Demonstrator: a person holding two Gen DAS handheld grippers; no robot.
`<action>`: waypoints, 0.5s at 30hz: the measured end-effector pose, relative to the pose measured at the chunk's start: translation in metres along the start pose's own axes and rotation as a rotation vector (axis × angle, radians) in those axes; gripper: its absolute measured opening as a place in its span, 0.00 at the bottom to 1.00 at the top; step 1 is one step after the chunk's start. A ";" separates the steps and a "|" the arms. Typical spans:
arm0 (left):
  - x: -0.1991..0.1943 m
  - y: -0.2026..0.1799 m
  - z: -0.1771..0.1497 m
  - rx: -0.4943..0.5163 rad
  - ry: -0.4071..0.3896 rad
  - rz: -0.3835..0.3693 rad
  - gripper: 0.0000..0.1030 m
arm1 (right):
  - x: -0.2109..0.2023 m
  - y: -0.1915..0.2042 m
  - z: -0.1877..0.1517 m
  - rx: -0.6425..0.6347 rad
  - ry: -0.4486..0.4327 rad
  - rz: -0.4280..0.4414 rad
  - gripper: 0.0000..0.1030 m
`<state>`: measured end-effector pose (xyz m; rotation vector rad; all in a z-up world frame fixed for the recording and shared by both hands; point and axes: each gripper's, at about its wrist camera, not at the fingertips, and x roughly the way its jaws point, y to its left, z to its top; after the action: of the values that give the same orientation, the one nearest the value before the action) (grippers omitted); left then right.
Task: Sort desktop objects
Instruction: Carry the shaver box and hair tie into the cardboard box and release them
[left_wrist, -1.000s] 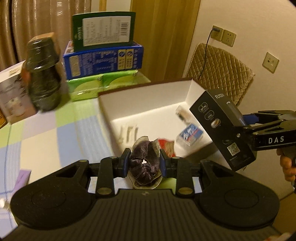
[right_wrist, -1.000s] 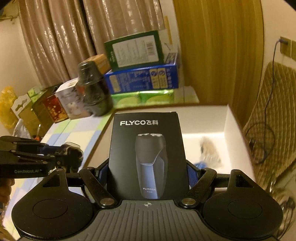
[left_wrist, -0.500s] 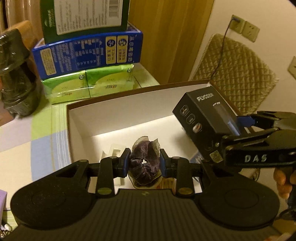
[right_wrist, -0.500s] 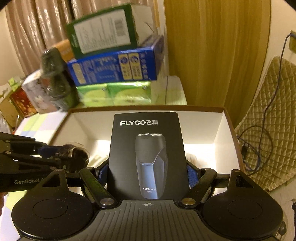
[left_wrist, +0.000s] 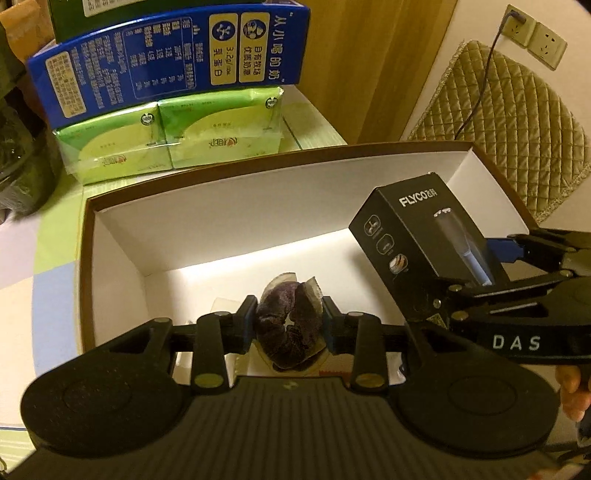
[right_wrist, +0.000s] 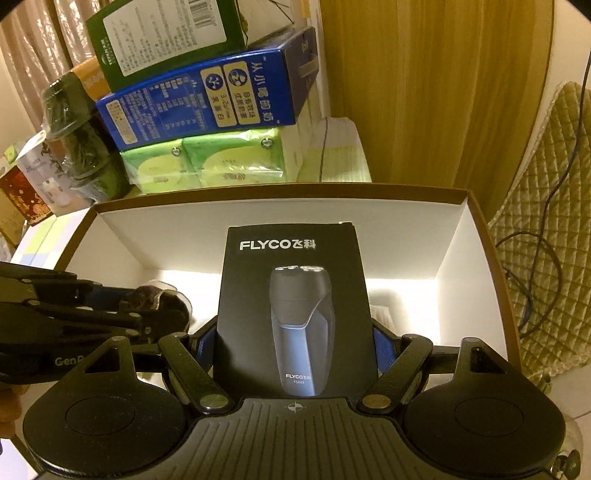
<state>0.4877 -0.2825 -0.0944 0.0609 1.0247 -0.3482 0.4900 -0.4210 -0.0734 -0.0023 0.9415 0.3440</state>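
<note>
My left gripper (left_wrist: 289, 325) is shut on a dark purple scrunchie in a clear wrapper (left_wrist: 288, 328) and holds it over the open white box with a brown rim (left_wrist: 207, 221). My right gripper (right_wrist: 295, 339) is shut on a black FLYCO shaver box (right_wrist: 293, 306), held upright over the same white box (right_wrist: 280, 218). In the left wrist view the shaver box (left_wrist: 417, 236) hangs at the right, with the right gripper (left_wrist: 476, 273) clamped on it. In the right wrist view the left gripper (right_wrist: 162, 314) with the scrunchie (right_wrist: 155, 302) is at the left.
Behind the white box stand green tissue packs (left_wrist: 173, 140) with a blue milk carton (left_wrist: 166, 66) and a green box (right_wrist: 162, 40) stacked on top. A dark jar (right_wrist: 81, 147) stands at the left. A quilted chair (left_wrist: 509, 122) is at the right, with wall sockets (left_wrist: 535, 35) above it.
Both grippers moved forward over the white box, carrying the scrunchie and the shaver box. The stacked boxes behind now look closer.
</note>
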 end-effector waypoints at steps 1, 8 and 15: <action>0.002 0.000 0.001 -0.001 -0.001 0.005 0.35 | 0.001 -0.001 0.000 0.001 0.002 0.003 0.74; 0.007 0.004 0.003 0.003 0.003 0.027 0.44 | 0.011 -0.002 0.004 0.005 0.015 0.015 0.74; -0.001 0.009 0.005 0.004 -0.013 0.049 0.55 | 0.018 -0.005 0.006 0.007 0.017 0.030 0.74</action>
<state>0.4943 -0.2750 -0.0920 0.0871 1.0085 -0.3053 0.5064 -0.4191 -0.0849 0.0149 0.9605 0.3693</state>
